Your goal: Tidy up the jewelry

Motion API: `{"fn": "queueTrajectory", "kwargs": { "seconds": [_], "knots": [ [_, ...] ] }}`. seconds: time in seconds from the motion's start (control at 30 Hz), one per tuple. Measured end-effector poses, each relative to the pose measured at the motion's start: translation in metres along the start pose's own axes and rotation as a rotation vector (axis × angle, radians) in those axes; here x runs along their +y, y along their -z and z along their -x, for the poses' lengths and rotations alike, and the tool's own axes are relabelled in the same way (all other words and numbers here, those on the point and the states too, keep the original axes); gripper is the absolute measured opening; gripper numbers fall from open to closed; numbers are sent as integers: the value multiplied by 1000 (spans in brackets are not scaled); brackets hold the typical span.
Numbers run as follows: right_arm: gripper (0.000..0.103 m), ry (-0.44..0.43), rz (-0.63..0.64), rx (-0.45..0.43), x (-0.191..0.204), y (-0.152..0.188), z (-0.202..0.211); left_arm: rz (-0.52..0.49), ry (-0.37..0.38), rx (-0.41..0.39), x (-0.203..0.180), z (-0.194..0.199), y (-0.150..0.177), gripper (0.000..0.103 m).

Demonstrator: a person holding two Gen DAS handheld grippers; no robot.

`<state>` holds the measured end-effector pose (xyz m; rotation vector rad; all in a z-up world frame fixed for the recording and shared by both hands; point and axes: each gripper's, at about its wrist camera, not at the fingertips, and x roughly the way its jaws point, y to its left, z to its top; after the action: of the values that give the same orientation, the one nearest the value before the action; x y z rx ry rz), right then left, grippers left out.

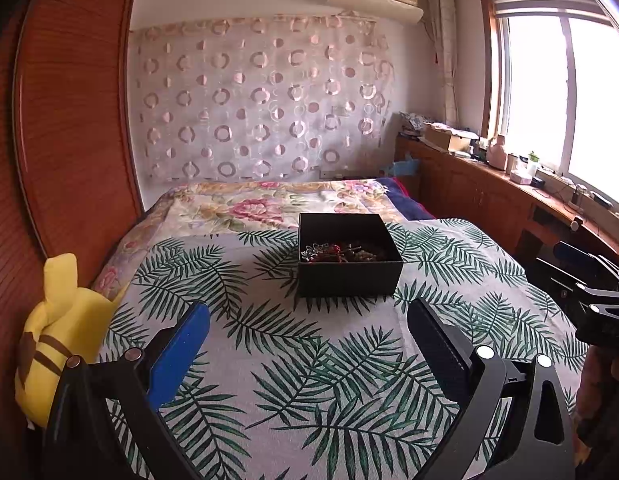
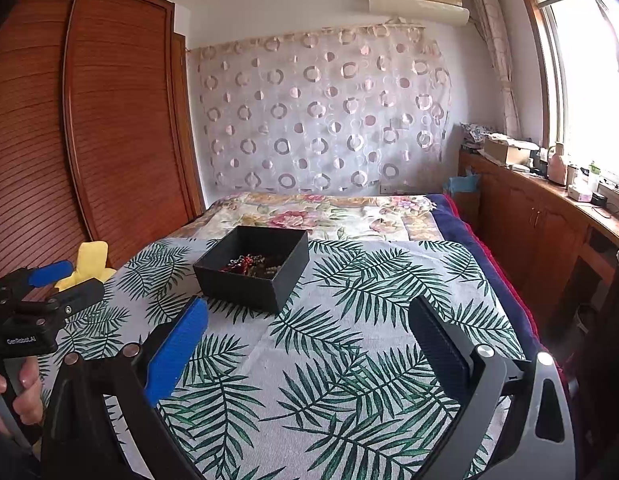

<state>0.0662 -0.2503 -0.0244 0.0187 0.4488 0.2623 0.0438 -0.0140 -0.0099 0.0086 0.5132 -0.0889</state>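
The square black cardboard box [image 1: 349, 256] stands open on the grey cloth with green palm-leaf print [image 1: 309, 360], which covers a raised surface at the foot of the bed with the floral blanket [image 1: 245, 204]. Inside the box lies a tangled heap of jewelry [image 1: 339, 253]: red and clear beads and some brownish bead strings; the single pieces I cannot separate.

The relation that decides the next move is this: the box lies straight ahead of both grippers, beyond the tips, and none of the jaws touches it. From the left gripper [image 1: 309, 312] the box is a little to the right of the centre line and its near wall faces the camera squarely. From the right gripper [image 2: 309, 312] the box is ahead and to the left, turned so that one corner points toward the jaws. The box is almost square, so it has no clear long axis; the heap seems to stretch across its near part. In my judgement the left gripper is somewhat nearer and better aligned, but the difference is small.

Both grippers are held low over the cloth, looking forward and slightly downward, side by side and well apart. The jaws of both are spread wide and hold nothing. To reach the jewelry, a gripper probably must go forward and then down over the near wall.
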Motion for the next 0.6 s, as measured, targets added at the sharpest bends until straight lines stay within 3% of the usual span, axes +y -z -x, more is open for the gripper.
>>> {"fn": "queueTrajectory", "kwargs": {
  "seconds": [0.6],
  "knots": [
    [101,10,-8,-5,-5,0,0,0,-5,-22,-1,7,-1,96]
  ]
}}
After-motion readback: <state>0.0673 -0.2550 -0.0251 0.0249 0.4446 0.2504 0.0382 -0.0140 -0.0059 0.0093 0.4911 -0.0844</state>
